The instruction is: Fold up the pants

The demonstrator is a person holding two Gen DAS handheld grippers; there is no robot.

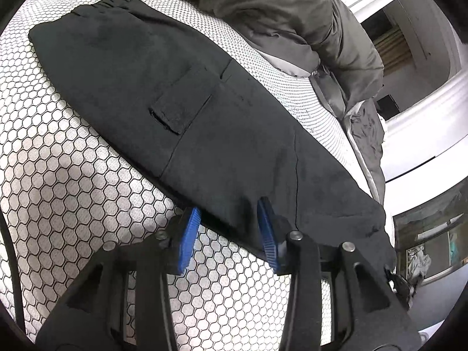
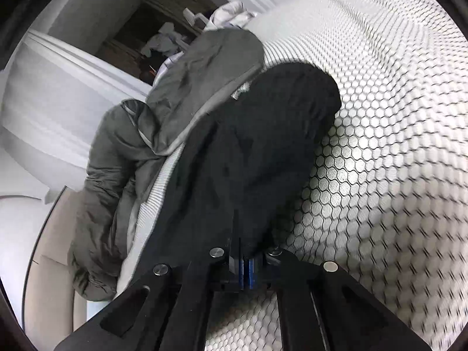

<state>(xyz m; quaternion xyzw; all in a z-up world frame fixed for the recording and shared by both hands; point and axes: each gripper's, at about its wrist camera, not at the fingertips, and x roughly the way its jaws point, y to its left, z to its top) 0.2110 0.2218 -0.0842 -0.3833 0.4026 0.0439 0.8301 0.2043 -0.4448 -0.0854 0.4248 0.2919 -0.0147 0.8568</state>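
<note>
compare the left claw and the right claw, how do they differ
The left claw is open, its blue pads apart at the hem of the black pants. The right claw has its pads pressed together, with pants bunched over its tip. Both point down at the honeycomb-patterned bed.

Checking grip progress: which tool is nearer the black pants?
Right. The right tool is shut on the black fabric pants; the left tool stands open around their edge, blue pads not pressing.

Pants (image 1: 163,93) flat on mattress (image 1: 58,175) — crumpled duvet (image 1: 263,14) behind, along far edge; left gripper (image 1: 228,234) at near hem — right gripper (image 2: 245,266) at opposite end.
</note>
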